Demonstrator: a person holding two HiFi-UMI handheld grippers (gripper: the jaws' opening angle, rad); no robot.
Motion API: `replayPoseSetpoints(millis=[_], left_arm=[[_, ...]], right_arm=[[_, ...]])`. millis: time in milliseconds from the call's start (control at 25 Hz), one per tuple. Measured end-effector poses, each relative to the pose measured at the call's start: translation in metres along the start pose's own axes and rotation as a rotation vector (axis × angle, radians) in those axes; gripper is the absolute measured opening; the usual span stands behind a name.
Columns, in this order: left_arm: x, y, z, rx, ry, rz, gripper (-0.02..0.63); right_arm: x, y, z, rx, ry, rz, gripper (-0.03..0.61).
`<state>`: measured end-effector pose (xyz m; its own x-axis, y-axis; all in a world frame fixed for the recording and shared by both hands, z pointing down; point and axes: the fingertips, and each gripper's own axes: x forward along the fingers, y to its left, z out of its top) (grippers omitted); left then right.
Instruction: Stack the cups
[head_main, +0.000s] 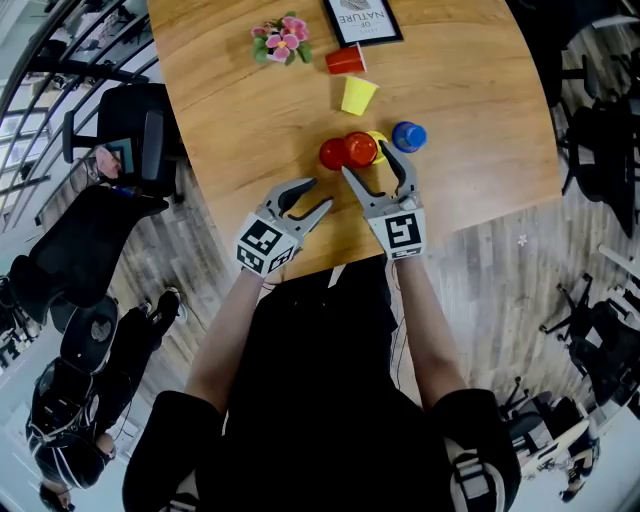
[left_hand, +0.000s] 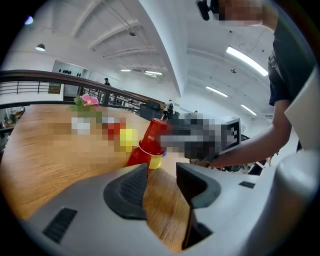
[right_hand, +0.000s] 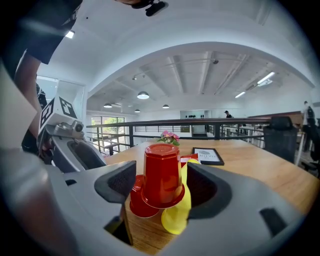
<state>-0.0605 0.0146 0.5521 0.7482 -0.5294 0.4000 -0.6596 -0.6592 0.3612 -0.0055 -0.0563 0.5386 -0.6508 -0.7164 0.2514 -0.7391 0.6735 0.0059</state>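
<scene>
Two upside-down red cups (head_main: 333, 154) stand side by side near the table's front edge, and the right one (head_main: 362, 148) leans on a yellow cup (head_main: 379, 138). In the right gripper view that red cup (right_hand: 162, 172) sits tilted over the yellow cup (right_hand: 178, 212). My right gripper (head_main: 365, 158) (right_hand: 161, 187) is open, with its pads on either side of the cup and not pressing it. A blue cup (head_main: 408, 136) stands just to the right. Farther back are another yellow cup (head_main: 357, 95) and a red cup (head_main: 345, 60). My left gripper (head_main: 318, 194) (left_hand: 162, 175) is open and empty, left of the cluster.
A framed print (head_main: 362, 20) and a small pink flower (head_main: 282, 40) lie at the back of the wooden table (head_main: 230, 110). Its front edge runs just under both grippers. Dark office chairs (head_main: 130, 125) stand to the left of the table.
</scene>
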Motion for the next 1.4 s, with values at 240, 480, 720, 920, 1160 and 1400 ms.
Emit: replayPoseSetpoints(millis=[240, 480, 720, 920, 1160, 1400], left_arm=[[0.001, -0.003, 0.002, -0.003, -0.009, -0.004, 0.201], [0.003, -0.006, 0.008, -0.017, -0.024, 0.004, 0.201], [0.004, -0.005, 0.013, -0.03, -0.04, 0.022, 0.201], [0.001, -0.001, 0.017, -0.046, -0.054, 0.053, 0.201], [-0.002, 0.01, 0.03, -0.069, -0.094, 0.118, 0.199], [-0.006, 0.018, 0.043, -0.097, -0.138, 0.199, 0.199]], right_arm=[[-0.017, -0.007, 0.002, 0.03, 0.003, -0.029, 0.331], [-0.034, -0.015, 0.004, 0.052, 0.02, -0.036, 0.325], [-0.045, -0.034, 0.01, 0.045, 0.046, -0.046, 0.311], [-0.047, -0.052, 0.018, -0.016, 0.073, -0.024, 0.301], [-0.039, -0.073, 0.023, -0.094, 0.126, 0.043, 0.293], [-0.017, -0.089, 0.018, -0.192, 0.225, 0.203, 0.291]])
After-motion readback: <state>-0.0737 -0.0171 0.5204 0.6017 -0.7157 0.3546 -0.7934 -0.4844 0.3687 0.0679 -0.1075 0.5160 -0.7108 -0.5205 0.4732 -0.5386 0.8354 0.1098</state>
